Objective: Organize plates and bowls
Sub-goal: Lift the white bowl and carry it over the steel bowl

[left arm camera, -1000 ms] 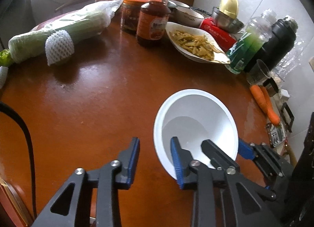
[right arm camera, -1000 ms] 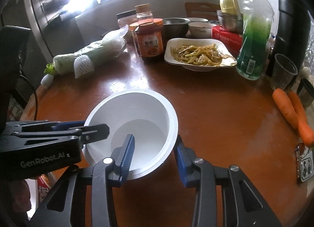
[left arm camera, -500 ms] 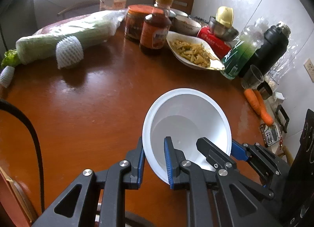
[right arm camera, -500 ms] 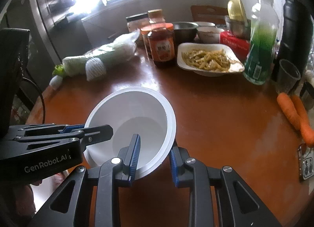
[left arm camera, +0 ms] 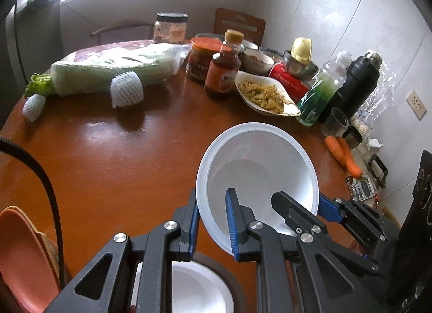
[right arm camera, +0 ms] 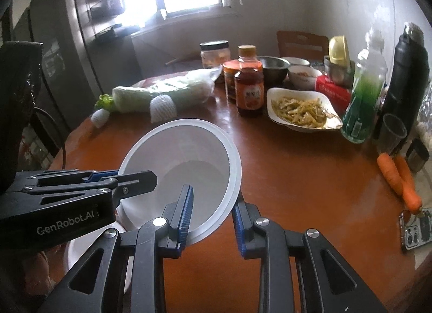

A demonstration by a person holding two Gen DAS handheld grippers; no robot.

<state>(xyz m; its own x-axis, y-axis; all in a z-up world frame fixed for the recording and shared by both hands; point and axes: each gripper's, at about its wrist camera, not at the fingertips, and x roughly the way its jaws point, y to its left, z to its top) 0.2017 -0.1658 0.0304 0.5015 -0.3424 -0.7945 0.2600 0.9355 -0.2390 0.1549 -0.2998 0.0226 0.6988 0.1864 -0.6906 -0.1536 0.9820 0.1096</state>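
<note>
Both tongs clamp the white bowl (left arm camera: 259, 167) by its rim, one finger inside, one outside: the left tongs (left arm camera: 213, 218) on its left edge, the right tongs (right arm camera: 212, 213) on its right edge. Both point steeply down, holding the bowl tilted above the table (left arm camera: 108, 150). Below the tongs sits a second bowl (left arm camera: 199, 288); far beyond stands a dish (right arm camera: 302, 110) of food.

I see a glossy reddish-brown wooden surface (left arm camera: 113, 156) throwing back window glare. The white bowl (left arm camera: 259, 161) at lower centre looks smooth, matt plastic. My gripper (left arm camera: 213, 213) is matt black plastic with ribbed blue pads (left arm camera: 231, 221). Upper right, a metal bowl (left arm camera: 299, 65) shines dully.
</note>
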